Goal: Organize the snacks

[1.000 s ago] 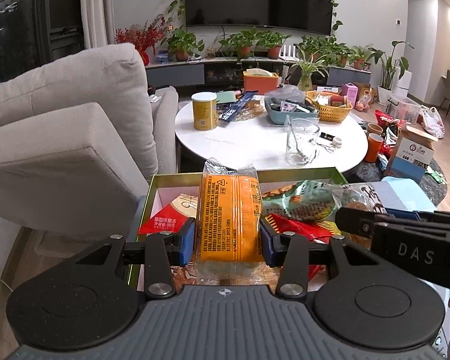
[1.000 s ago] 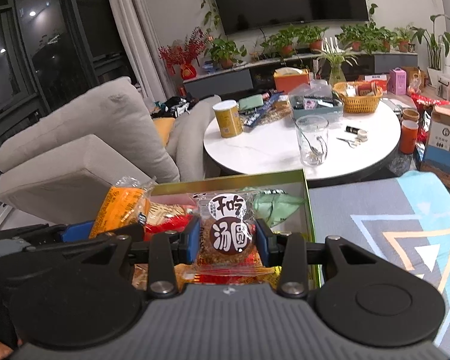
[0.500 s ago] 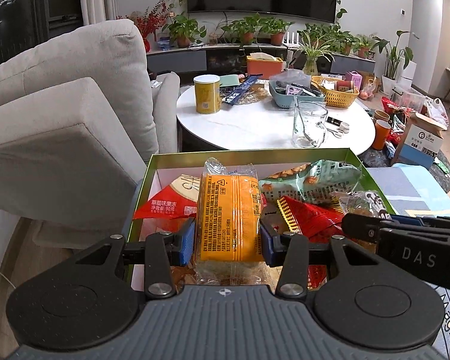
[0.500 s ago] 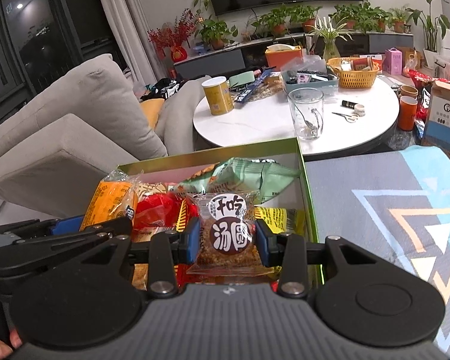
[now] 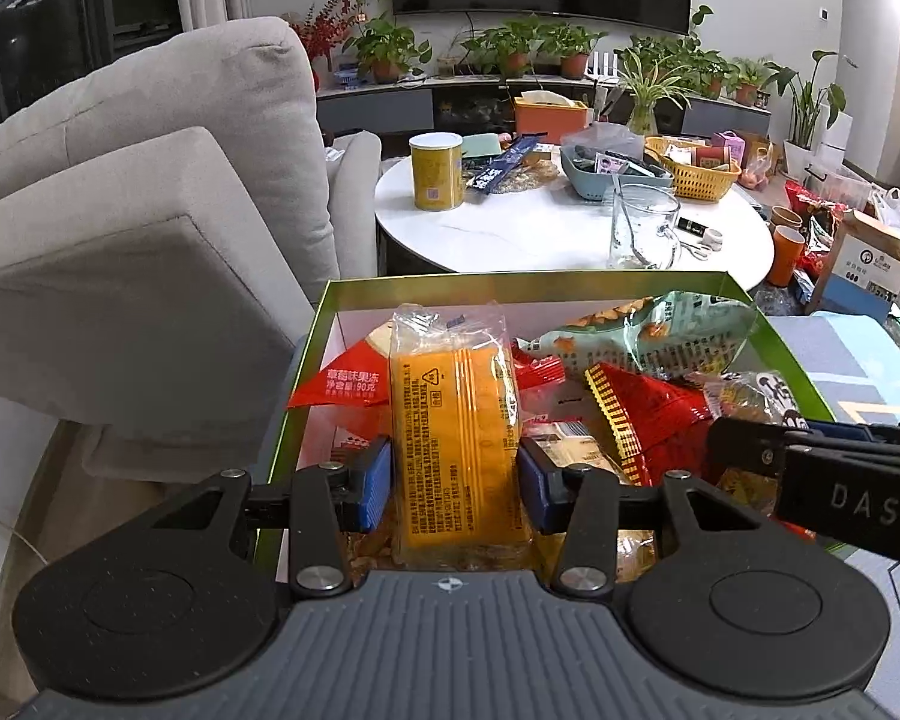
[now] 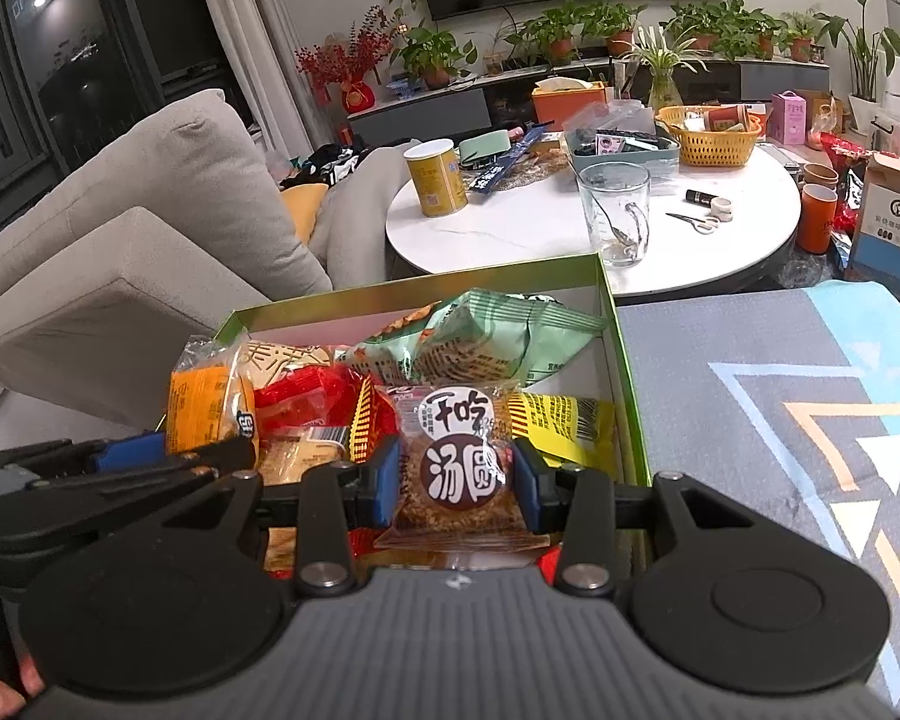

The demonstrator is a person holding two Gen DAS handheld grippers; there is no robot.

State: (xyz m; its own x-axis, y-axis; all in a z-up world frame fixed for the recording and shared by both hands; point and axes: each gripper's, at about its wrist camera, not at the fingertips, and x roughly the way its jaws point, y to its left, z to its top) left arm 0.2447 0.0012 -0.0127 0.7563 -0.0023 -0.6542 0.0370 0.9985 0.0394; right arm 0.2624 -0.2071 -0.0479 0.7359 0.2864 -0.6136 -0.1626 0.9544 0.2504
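My left gripper is shut on an orange snack packet and holds it upright over the left part of a green-rimmed box. My right gripper is shut on a brown round-label snack packet over the right part of the same box. The box holds a pale green bag, a red packet, a red triangular jelly packet and a yellow packet. The orange packet also shows in the right wrist view, and the right gripper's body shows in the left wrist view.
A grey sofa stands to the left of the box. A patterned grey and blue mat lies to its right. Behind is a round white table with a glass mug, a yellow can, a yellow basket and scissors.
Both grippers have come lower and closer over the box with their packets still held. More of the box's inside shows now.
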